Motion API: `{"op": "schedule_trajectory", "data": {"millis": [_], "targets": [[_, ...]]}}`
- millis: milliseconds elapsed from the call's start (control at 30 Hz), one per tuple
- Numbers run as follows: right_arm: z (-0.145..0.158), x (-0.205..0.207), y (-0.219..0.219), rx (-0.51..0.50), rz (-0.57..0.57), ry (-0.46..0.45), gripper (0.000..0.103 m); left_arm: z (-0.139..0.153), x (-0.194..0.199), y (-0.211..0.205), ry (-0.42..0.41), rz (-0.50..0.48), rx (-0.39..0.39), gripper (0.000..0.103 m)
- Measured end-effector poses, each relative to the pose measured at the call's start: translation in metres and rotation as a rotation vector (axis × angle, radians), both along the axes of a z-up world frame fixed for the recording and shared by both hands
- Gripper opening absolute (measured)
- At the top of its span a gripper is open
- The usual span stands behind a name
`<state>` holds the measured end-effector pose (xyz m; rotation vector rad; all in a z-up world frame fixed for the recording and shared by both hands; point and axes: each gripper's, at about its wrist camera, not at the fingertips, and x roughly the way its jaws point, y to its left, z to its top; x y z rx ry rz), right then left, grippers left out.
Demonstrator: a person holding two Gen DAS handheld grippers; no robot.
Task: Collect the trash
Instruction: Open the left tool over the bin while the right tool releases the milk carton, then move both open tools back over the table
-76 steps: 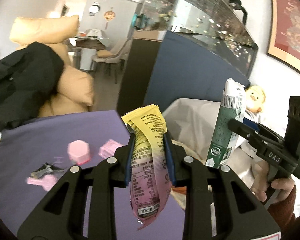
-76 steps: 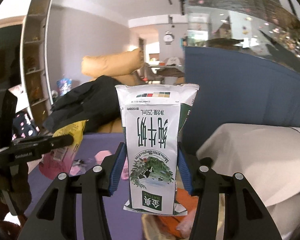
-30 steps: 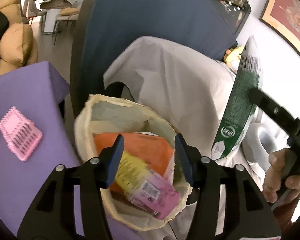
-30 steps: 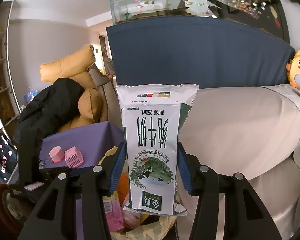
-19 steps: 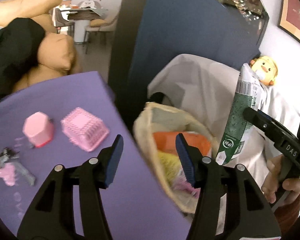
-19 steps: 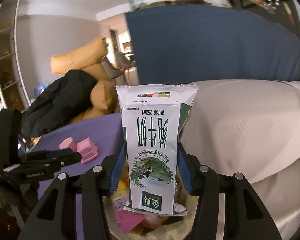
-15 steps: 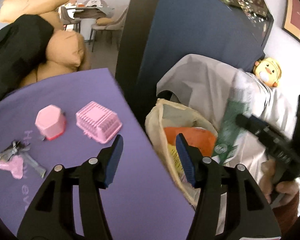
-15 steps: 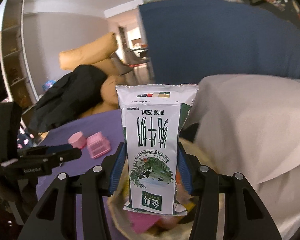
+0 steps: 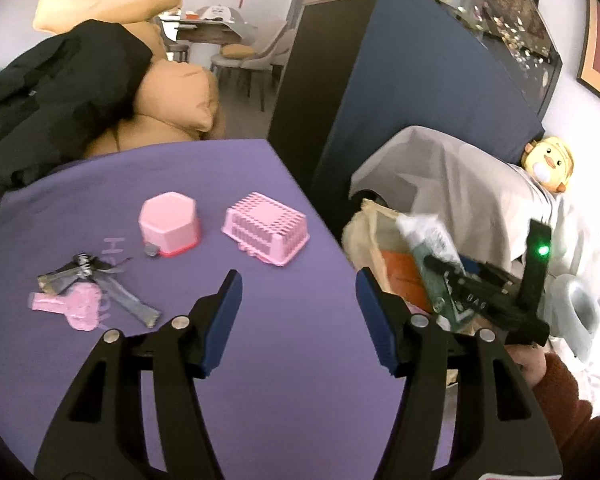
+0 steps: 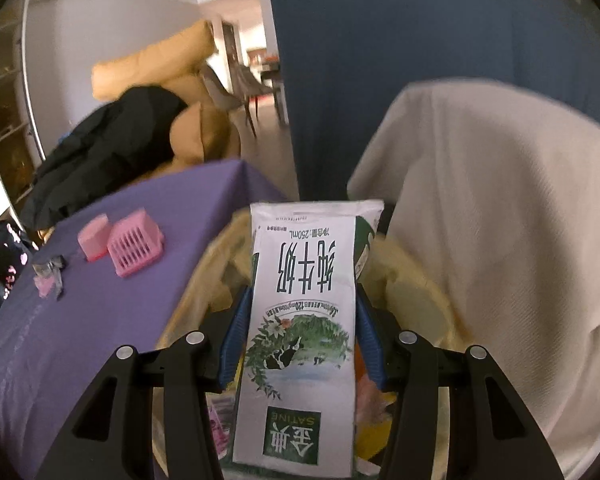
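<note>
My right gripper (image 10: 302,340) is shut on a green and white milk carton (image 10: 304,320) and holds it tilted over the mouth of the cream trash bag (image 10: 428,296). In the left wrist view the carton (image 9: 432,256) sits in the right gripper (image 9: 456,292) over the bag (image 9: 360,228), which holds an orange wrapper (image 9: 400,276). My left gripper (image 9: 300,316) is open and empty above the purple table (image 9: 260,380), left of the bag.
On the table lie a pink basket (image 9: 266,228), a pink hexagonal box (image 9: 170,222), a grey bow and a pink flat piece (image 9: 80,304). A grey-covered seat (image 9: 460,184) and a blue panel stand behind the bag. A tan sofa with a black coat (image 9: 52,92) is behind the table.
My left gripper let the yellow and pink wrapper fall into the bag and swung left over the table. My right gripper lowered and tipped the milk carton toward the bag's mouth.
</note>
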<state>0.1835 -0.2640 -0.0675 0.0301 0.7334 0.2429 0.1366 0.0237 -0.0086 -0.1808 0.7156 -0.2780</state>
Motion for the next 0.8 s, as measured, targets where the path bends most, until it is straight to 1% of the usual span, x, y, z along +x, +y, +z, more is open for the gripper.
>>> {"op": "schedule_trajectory", "data": {"millis": [67, 200, 267, 333, 467, 567, 633, 667, 800], "targets": [[-0.016, 0.006, 0.005, -0.04, -0.011, 0.073, 0.047, -0.003, -0.001, 0.011, 0.009, 0.021, -0.012, 0.056], [-0.034, 0.022, -0.004, -0.037, -0.056, 0.187, 0.047, -0.011, -0.002, 0.028, 0.028, 0.056, -0.03, 0.056], [-0.042, 0.025, -0.004, -0.04, -0.055, 0.215, 0.047, -0.016, -0.004, 0.036, 0.036, 0.072, -0.036, 0.056], [-0.045, 0.026, 0.0, -0.066, -0.047, 0.232, 0.047, -0.019, -0.006, 0.042, 0.039, 0.084, -0.035, 0.056], [-0.039, 0.023, 0.008, -0.088, -0.043, 0.238, 0.047, -0.026, -0.011, 0.056, 0.047, 0.107, -0.025, 0.059], [-0.026, 0.015, 0.011, -0.137, -0.091, 0.201, 0.048, -0.029, -0.015, 0.067, 0.048, 0.11, -0.033, 0.061], [-0.015, 0.012, 0.012, -0.173, -0.111, 0.171, 0.058, -0.031, -0.018, 0.074, 0.049, 0.116, -0.039, 0.062], [-0.007, 0.012, 0.012, -0.173, -0.113, 0.158, 0.065, -0.031, -0.02, 0.077, 0.048, 0.121, -0.043, 0.062], [0.017, 0.002, 0.017, -0.16, -0.088, 0.11, 0.068, -0.034, -0.025, 0.094, 0.046, 0.153, -0.072, 0.062]]}}
